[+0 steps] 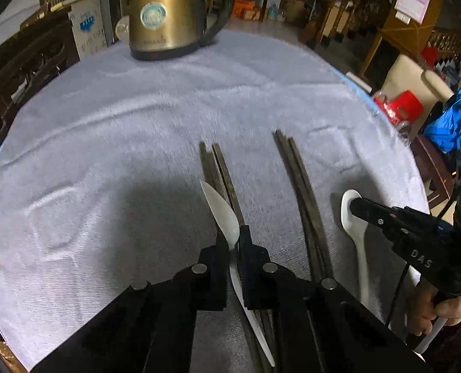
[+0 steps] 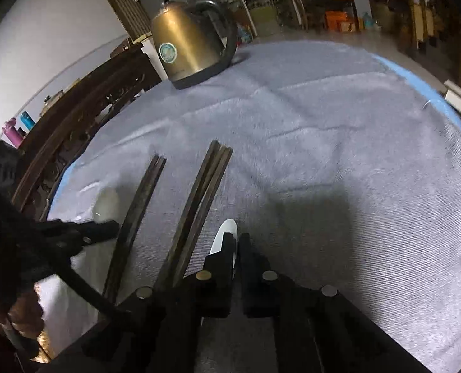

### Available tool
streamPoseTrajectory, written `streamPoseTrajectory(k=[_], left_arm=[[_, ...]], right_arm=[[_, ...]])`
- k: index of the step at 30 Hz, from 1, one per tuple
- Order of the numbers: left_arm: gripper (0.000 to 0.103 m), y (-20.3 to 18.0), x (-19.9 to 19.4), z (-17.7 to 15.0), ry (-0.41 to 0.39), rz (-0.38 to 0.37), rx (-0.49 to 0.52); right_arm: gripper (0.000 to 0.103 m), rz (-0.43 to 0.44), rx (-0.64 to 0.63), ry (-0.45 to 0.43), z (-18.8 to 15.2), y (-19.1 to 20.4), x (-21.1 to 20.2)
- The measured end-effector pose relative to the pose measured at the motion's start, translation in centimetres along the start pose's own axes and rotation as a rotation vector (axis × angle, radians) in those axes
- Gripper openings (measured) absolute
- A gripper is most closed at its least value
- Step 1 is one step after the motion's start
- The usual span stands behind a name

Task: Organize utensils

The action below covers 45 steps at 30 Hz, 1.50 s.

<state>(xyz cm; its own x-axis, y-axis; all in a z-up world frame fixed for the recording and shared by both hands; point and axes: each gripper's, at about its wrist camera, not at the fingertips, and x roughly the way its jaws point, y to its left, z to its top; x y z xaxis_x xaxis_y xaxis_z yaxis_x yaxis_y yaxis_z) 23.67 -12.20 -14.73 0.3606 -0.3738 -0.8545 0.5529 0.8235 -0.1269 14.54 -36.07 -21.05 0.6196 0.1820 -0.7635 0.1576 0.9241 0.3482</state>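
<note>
Two pairs of dark chopsticks lie on the grey cloth: one pair (image 1: 222, 174) in the middle, the other (image 1: 305, 186) to its right. My left gripper (image 1: 234, 236) is shut on a white spoon (image 1: 222, 211), held tilted over the middle pair. My right gripper (image 2: 235, 242) is shut on a second white spoon (image 2: 225, 233), which lies right of the right pair (image 2: 199, 199). In the left wrist view that spoon (image 1: 356, 239) rests on the cloth with the right gripper (image 1: 359, 206) at its bowl. The left-held spoon (image 2: 106, 202) shows blurred in the right wrist view.
A brass electric kettle (image 1: 168, 12) with a black handle stands at the far side of the round table (image 1: 137, 108); it also shows in the right wrist view (image 2: 186, 46). Dark wooden chairs (image 1: 22, 62) line the left edge. A red stool (image 1: 401, 105) sits off the right edge.
</note>
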Motion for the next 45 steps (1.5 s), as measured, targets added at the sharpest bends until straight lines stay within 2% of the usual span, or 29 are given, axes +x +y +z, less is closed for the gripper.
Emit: streamPoseTrajectory(k=[5, 10, 15, 18, 22, 27, 32, 41, 42, 43, 44, 45], left_arm=[[0.007, 0.4, -2.7, -0.4, -0.082, -0.029, -0.023], [0.007, 0.0, -7.6, -1.2, -0.231, -0.049, -0.059], [0.007, -1.7, -13.3, -3.0, -0.394, -0.07, -0.08], [0.007, -2.8, -14.8, -4.4, -0.47, -0.048, -0.076], [0.007, -4.2, -14.6, -6.6, -0.521, -0.011, -0.057], [0.007, -5.2, -12.6, -9.3, -0.54, 0.064, -0.02], [0.007, -5.4, -11.4, -11.3, -0.525, 0.073, -0.011], [0.007, -7.0, -12.1, -14.3, -0.47, 0.051, 0.076], [0.014, -7.0, -12.4, -14.6, -0.462, 0.042, 0.084], [0.029, -7.0, -12.7, -15.0, -0.449, 0.036, 0.088], [0.037, -6.9, -13.1, -15.1, -0.446, 0.029, 0.085], [0.051, -6.7, -13.6, -15.5, -0.454, 0.023, 0.078]], right_arm=[[0.004, 0.033, 0.017, -0.11, -0.3, 0.7, -3.5], [0.004, 0.083, 0.04, -0.243, -0.5, 2.1, -8.1], [0.004, 0.164, 0.081, -0.419, -1.4, 4.6, -13.3], [0.004, 0.194, 0.082, -0.487, -2.0, 6.6, -15.3], [0.004, 0.158, 0.0, -0.568, -3.5, 9.8, -17.1], [0.004, 0.035, -0.161, -0.592, -6.1, 13.1, -16.4], [0.004, -0.02, -0.262, -0.57, -8.4, 13.8, -15.8], [0.005, 0.032, -0.286, -0.509, -10.6, 12.1, -17.8], [0.005, 0.044, -0.285, -0.5, -11.0, 12.0, -18.3], [0.008, 0.071, -0.277, -0.482, -10.9, 11.8, -18.6], [0.011, 0.088, -0.271, -0.468, -10.8, 11.7, -18.8], [0.021, 0.096, -0.263, -0.458, -10.8, 11.5, -19.1]])
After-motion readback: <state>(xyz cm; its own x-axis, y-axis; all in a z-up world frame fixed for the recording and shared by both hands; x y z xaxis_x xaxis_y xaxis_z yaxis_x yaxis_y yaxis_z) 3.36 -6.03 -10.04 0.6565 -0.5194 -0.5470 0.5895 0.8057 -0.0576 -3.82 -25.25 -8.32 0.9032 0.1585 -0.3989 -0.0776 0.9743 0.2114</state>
